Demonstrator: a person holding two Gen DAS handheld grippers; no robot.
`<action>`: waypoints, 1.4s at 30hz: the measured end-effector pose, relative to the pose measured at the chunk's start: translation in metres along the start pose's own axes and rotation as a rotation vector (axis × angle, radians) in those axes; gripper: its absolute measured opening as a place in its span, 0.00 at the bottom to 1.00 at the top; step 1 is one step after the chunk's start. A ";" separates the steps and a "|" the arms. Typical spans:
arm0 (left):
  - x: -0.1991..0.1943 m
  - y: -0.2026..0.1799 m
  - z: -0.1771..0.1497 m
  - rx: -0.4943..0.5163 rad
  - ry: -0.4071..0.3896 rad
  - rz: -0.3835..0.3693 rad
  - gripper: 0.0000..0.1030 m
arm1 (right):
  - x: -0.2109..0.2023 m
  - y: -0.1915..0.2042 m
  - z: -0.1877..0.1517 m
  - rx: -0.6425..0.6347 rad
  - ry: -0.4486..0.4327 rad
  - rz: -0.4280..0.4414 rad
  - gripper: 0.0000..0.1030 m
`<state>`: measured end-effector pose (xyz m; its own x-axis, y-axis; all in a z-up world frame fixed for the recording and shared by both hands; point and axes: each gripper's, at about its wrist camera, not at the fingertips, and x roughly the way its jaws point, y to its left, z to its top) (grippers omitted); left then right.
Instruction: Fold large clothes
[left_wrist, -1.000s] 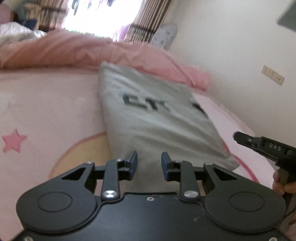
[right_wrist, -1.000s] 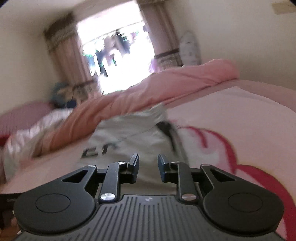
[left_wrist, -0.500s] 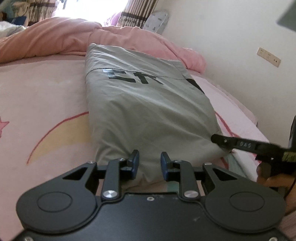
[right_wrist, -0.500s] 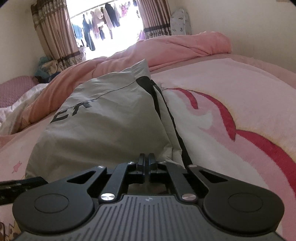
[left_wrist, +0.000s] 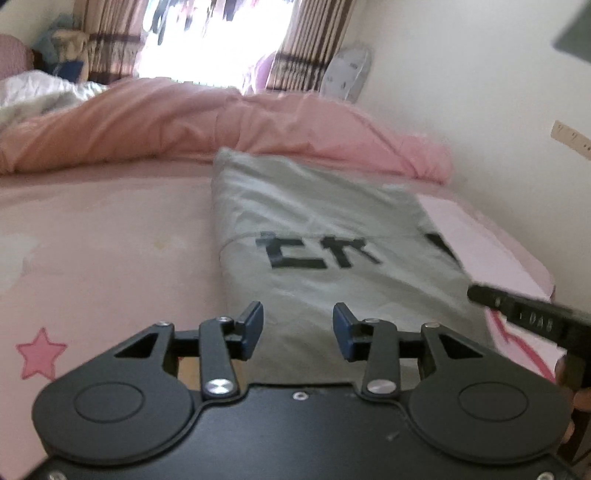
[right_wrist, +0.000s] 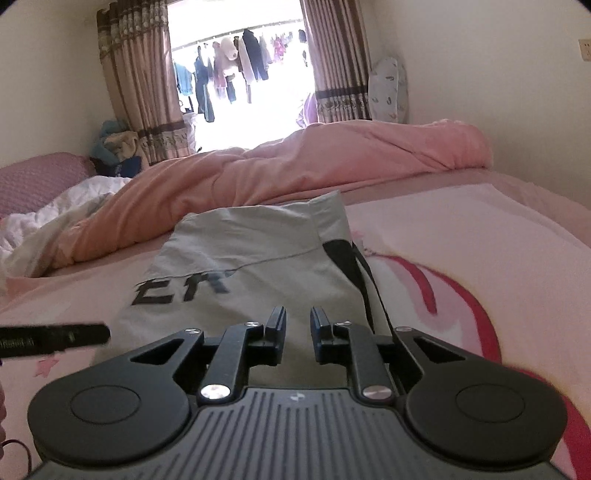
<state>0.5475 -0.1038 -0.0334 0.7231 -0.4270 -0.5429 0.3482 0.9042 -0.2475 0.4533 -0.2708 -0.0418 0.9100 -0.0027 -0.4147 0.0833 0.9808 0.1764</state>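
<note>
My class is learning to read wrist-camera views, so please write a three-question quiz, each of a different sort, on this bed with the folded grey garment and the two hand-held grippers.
1. True or false: the grey garment lies folded on the pink bed sheet.
2. Is fabric pinched by the right gripper? A) yes B) no, nothing sits between its fingers C) it is out of view.
3. Fill in: the black print on the garment is made of ____.

Key
1. True.
2. B; its jaws are opening, as are those of the left gripper, which is empty too.
3. Letters.
</note>
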 end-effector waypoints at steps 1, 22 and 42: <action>0.006 0.002 -0.002 -0.008 0.016 -0.004 0.38 | 0.010 -0.002 0.000 -0.002 0.011 -0.011 0.20; -0.047 -0.018 -0.041 0.046 -0.031 -0.025 0.40 | -0.038 -0.012 -0.032 -0.030 0.015 0.005 0.17; -0.056 0.015 -0.032 -0.046 -0.021 -0.059 0.83 | -0.033 -0.097 -0.022 0.199 0.005 0.226 0.76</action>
<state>0.4932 -0.0662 -0.0328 0.7148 -0.4795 -0.5091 0.3633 0.8766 -0.3155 0.4059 -0.3615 -0.0652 0.9123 0.2133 -0.3495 -0.0429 0.8987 0.4364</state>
